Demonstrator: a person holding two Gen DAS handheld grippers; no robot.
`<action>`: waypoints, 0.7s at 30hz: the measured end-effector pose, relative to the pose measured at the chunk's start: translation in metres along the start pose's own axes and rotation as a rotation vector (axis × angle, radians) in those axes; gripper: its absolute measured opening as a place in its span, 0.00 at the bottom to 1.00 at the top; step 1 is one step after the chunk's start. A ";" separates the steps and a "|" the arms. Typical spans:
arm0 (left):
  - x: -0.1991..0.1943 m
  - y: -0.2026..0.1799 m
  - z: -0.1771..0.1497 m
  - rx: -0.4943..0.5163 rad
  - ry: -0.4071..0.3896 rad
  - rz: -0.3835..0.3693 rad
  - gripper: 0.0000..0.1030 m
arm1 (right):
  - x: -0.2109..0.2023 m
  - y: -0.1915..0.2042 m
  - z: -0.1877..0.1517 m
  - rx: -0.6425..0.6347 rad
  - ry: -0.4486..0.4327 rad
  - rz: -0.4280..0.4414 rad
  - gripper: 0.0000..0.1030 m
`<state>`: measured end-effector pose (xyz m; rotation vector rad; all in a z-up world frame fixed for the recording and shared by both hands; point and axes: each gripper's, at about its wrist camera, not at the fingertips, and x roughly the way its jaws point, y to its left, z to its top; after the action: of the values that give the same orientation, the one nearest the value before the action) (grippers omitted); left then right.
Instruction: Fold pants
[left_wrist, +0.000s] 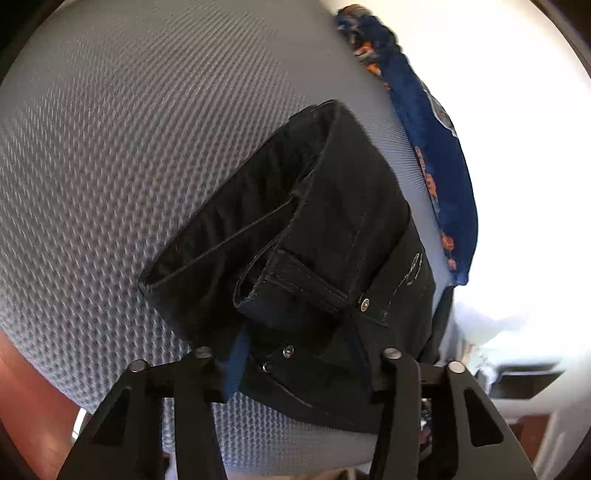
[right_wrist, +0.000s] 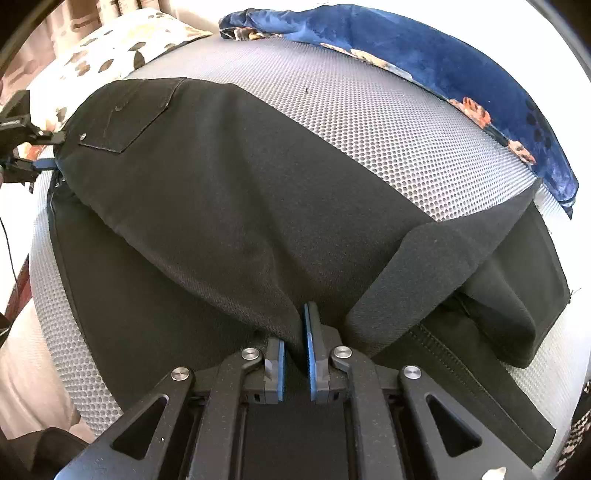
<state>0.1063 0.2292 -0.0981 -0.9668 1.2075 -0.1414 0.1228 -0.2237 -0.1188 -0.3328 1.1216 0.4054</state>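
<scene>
Black pants lie on a grey mesh mattress, one leg folded over the other, back pocket at the far left. My right gripper is shut on a fold of the leg fabric at the near edge. In the left wrist view the waistband end of the pants fills the centre. My left gripper holds the waistband between its fingers; the fabric hides the pads except one blue strip. The left gripper also shows in the right wrist view at the waist.
A blue blanket with orange print lies along the mattress's far edge, also in the left wrist view. A white pillow with brown spots sits at the far left. The mattress edge drops off near the left gripper.
</scene>
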 end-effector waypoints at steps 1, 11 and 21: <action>0.000 0.001 0.000 -0.003 -0.003 -0.005 0.39 | 0.000 0.000 0.000 0.000 0.000 0.000 0.09; -0.010 -0.043 0.009 0.303 -0.034 0.139 0.21 | -0.012 0.006 -0.001 -0.010 -0.011 -0.018 0.07; 0.000 -0.034 0.012 0.461 0.102 0.233 0.21 | -0.040 0.046 -0.031 -0.048 0.026 0.039 0.07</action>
<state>0.1290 0.2150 -0.0746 -0.4186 1.2975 -0.2722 0.0617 -0.2029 -0.0970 -0.3600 1.1461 0.4641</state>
